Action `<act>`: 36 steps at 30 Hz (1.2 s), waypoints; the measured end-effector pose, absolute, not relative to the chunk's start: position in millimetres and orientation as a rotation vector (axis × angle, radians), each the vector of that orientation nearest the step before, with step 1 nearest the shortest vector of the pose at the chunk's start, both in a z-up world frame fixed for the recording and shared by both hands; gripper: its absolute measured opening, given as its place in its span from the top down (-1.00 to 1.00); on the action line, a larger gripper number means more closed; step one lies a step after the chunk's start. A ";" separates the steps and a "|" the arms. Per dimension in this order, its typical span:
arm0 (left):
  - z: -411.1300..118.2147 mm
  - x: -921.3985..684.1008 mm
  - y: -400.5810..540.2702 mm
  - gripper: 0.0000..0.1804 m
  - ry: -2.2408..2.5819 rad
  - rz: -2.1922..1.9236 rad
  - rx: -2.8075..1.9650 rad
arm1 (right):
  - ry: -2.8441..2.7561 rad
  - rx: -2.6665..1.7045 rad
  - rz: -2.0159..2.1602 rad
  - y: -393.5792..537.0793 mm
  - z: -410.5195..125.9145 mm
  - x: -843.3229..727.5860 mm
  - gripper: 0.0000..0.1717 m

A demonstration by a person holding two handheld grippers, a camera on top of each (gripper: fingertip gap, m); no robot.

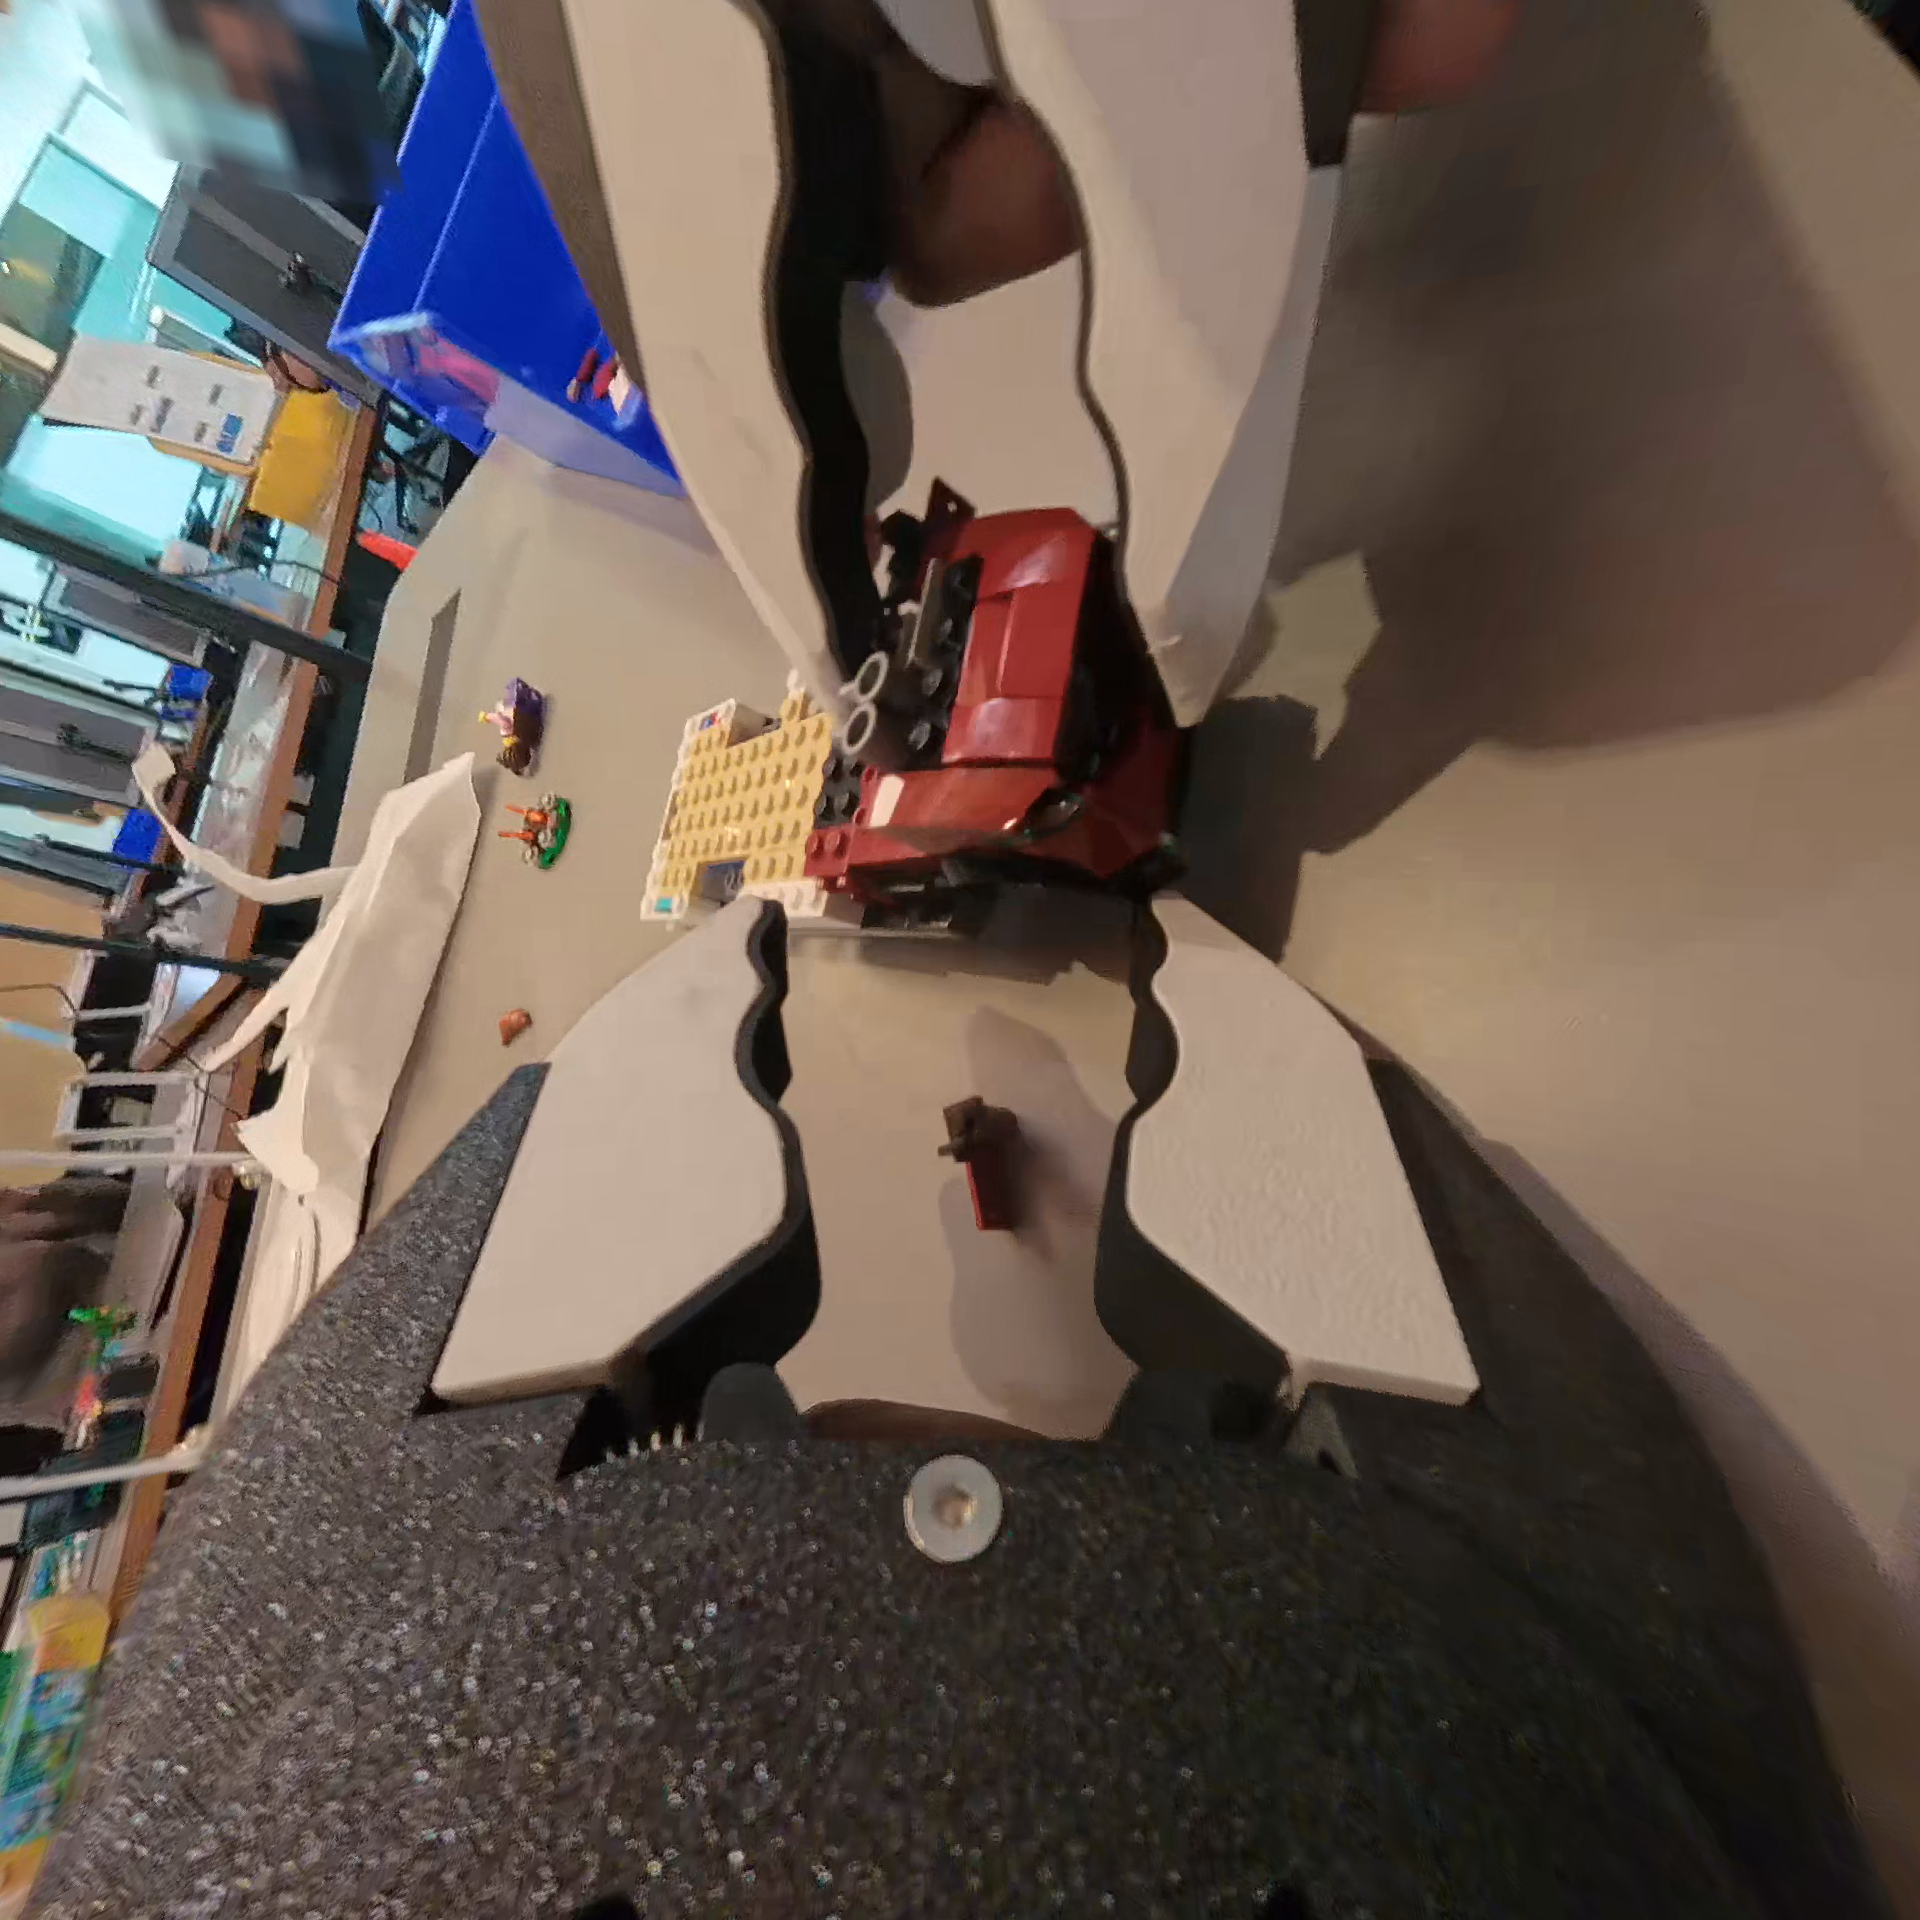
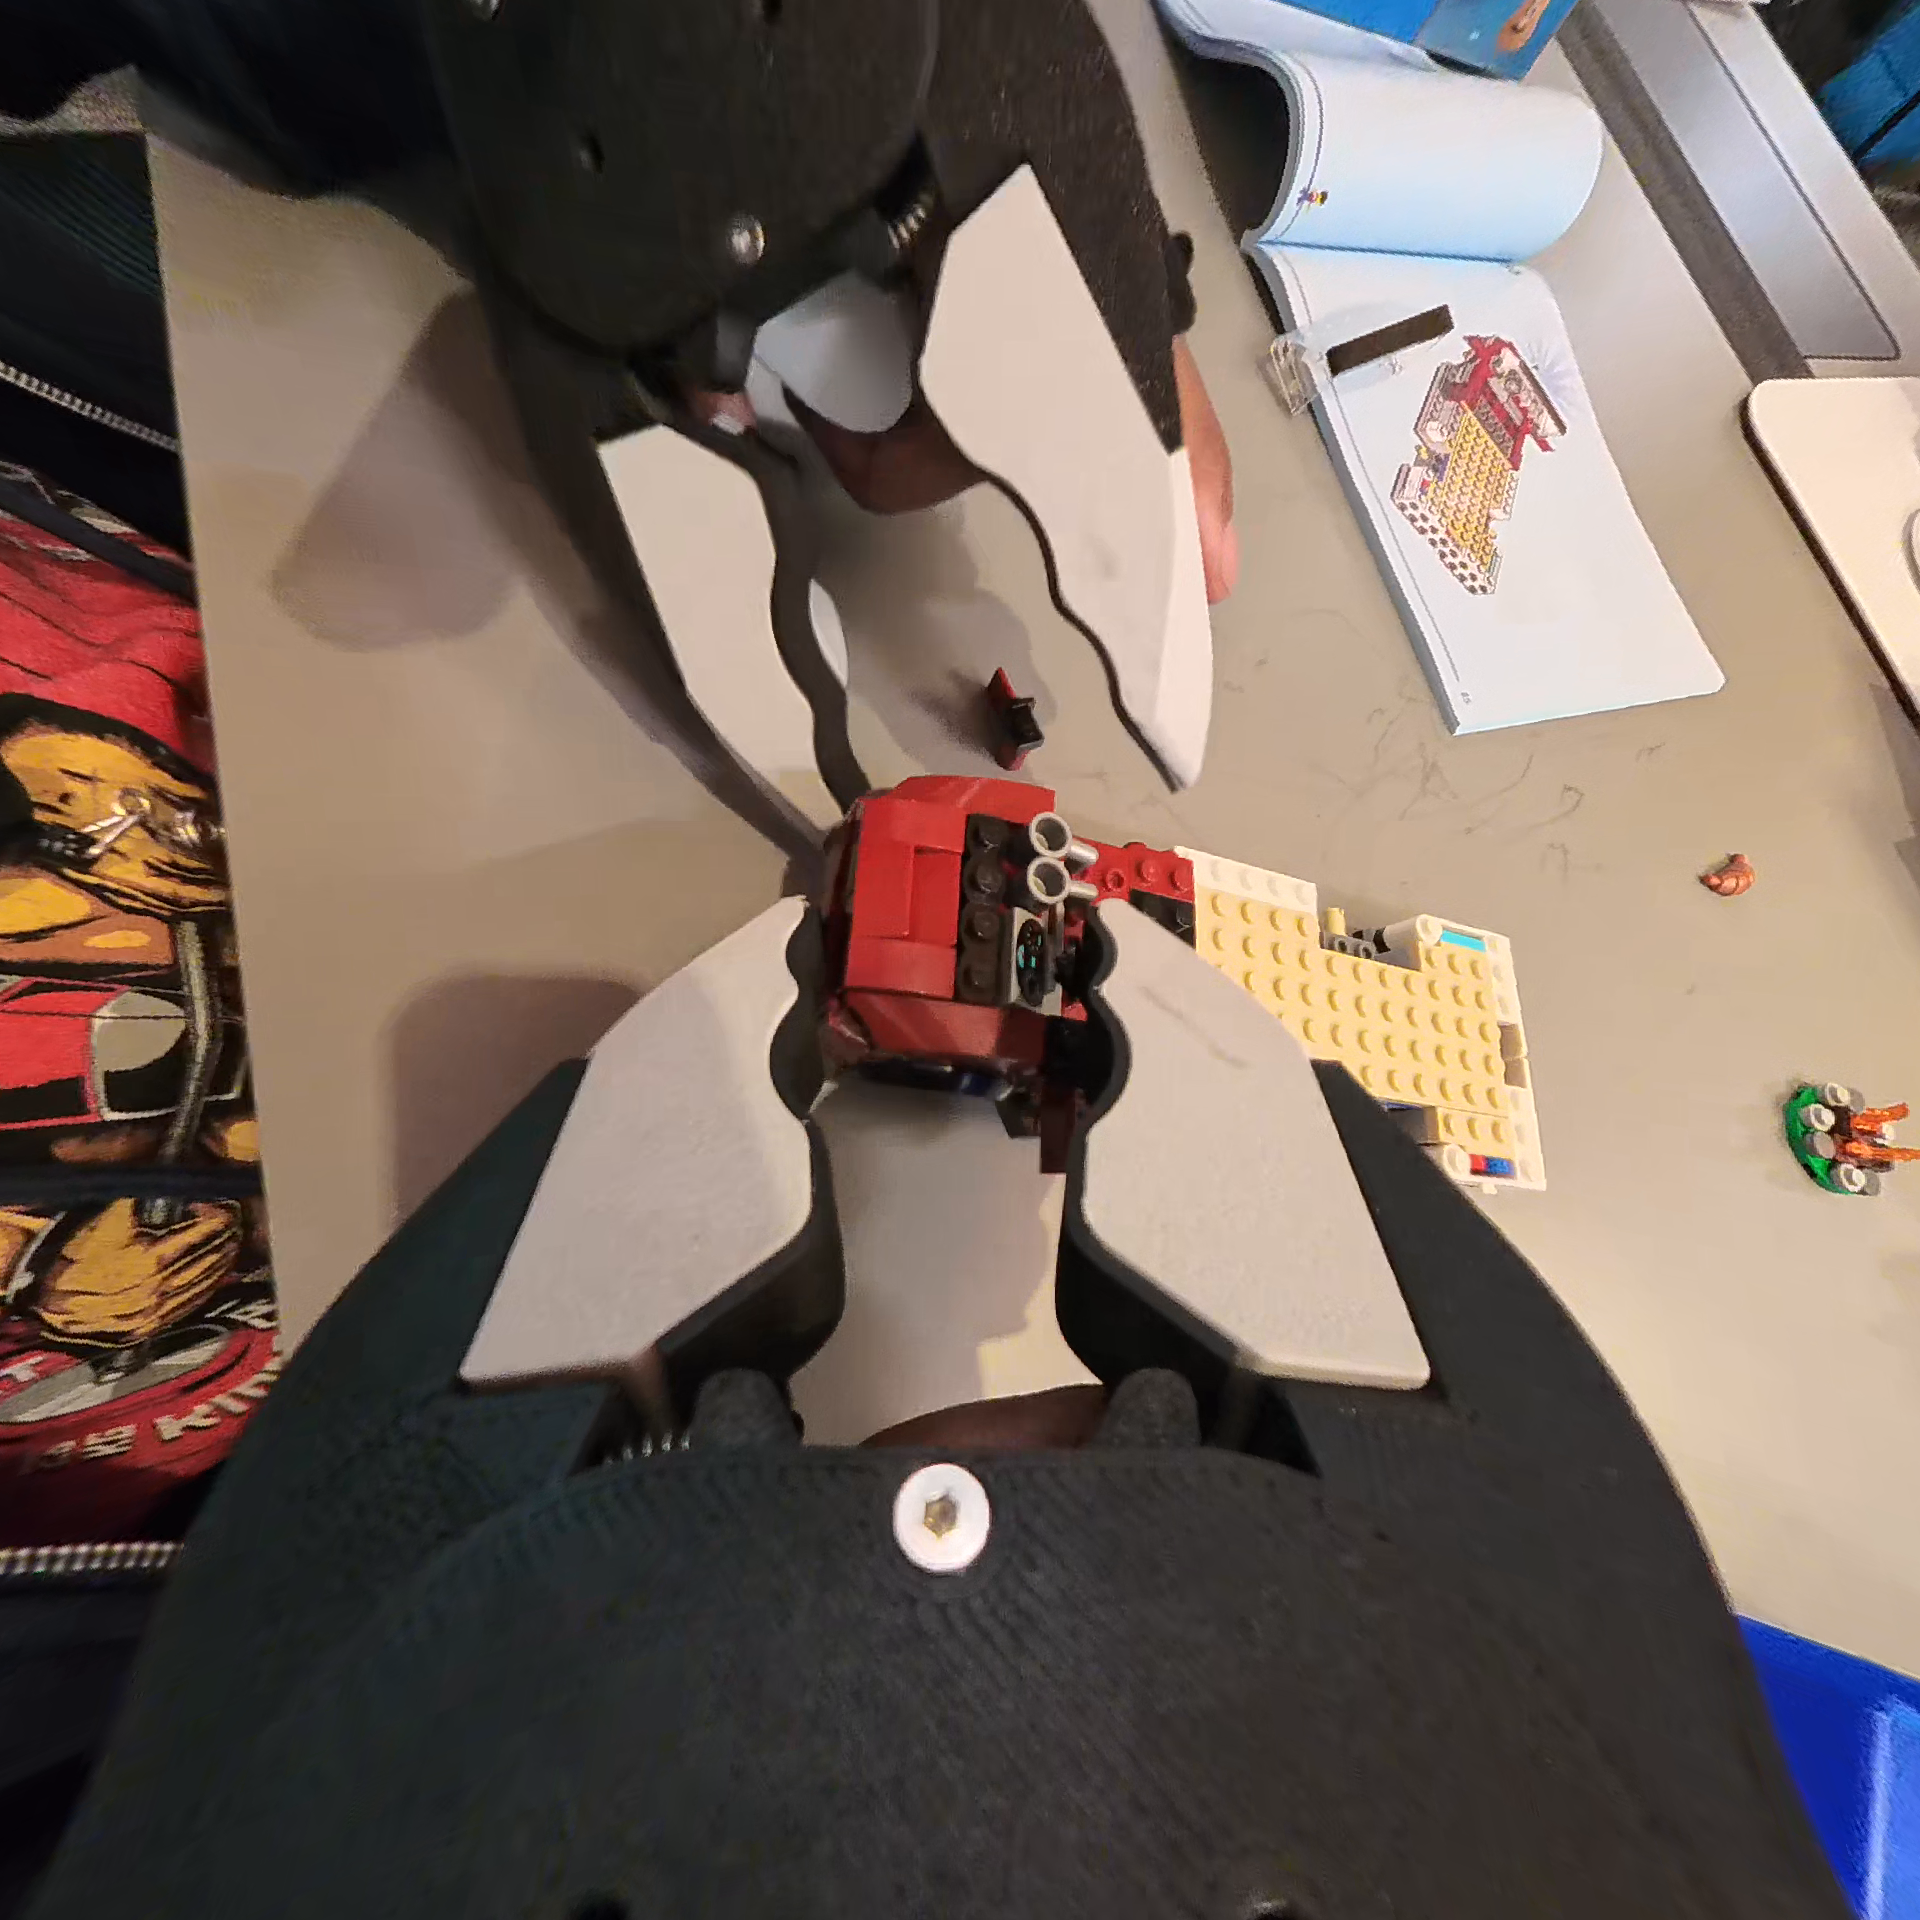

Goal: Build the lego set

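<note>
Red brick cab point(image 2: 914, 935) of the toy truck sits mid-tabletop point(image 2: 416, 831), and the right gripper point(image 2: 951, 940) has its fingers clamped on it, pads pressing both sides. Just beyond, the left gripper point(image 1: 961, 920) hangs with fingers spread wide, nothing between them but a small dark red piece point(image 1: 982, 1158) lying loose on the tabletop. Rightward runs the tan studded plate point(image 2: 1361, 997) joined to the cab, then an open instruction booklet point(image 2: 1507, 499) and a little green piece point(image 2: 1839, 1143) well apart
</note>
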State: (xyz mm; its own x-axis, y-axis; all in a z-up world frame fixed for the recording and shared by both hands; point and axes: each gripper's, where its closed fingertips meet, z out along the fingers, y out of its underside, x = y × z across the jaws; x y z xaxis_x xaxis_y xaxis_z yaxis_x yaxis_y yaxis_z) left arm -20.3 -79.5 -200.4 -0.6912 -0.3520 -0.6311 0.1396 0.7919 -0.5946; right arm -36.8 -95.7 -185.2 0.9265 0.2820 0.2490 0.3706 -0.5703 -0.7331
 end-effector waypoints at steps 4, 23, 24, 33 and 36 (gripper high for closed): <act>-201.8 -18.8 -87.0 0.32 2.182 -0.782 -0.099 | -0.467 -2.217 -0.142 -98.7 -184.8 -34.9 0.46; -198.4 -18.3 -103.8 0.38 2.121 -0.805 0.010 | -0.496 -2.127 -0.165 -96.9 -173.2 -38.7 0.45; -197.4 -18.5 -103.2 0.39 2.122 -0.816 0.001 | -0.521 -2.087 -0.214 -96.6 -168.6 -38.6 0.45; -185.3 -20.2 -96.2 0.39 2.109 -0.953 -0.074 | -0.800 -1.733 -0.565 -115.1 -145.1 -52.9 0.35; -180.1 -21.6 -94.8 0.39 2.103 -1.007 -0.097 | -0.851 -1.694 -0.658 -112.6 -149.1 -53.5 0.29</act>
State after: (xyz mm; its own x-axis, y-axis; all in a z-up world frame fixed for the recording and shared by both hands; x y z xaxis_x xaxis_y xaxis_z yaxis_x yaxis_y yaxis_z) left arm -21.6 -94.8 -180.1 -0.6883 -0.3752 -0.6209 0.2487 0.6820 -0.6877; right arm -53.5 -112.6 -149.1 0.5913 0.2118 0.7782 0.8064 -0.1664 -0.5674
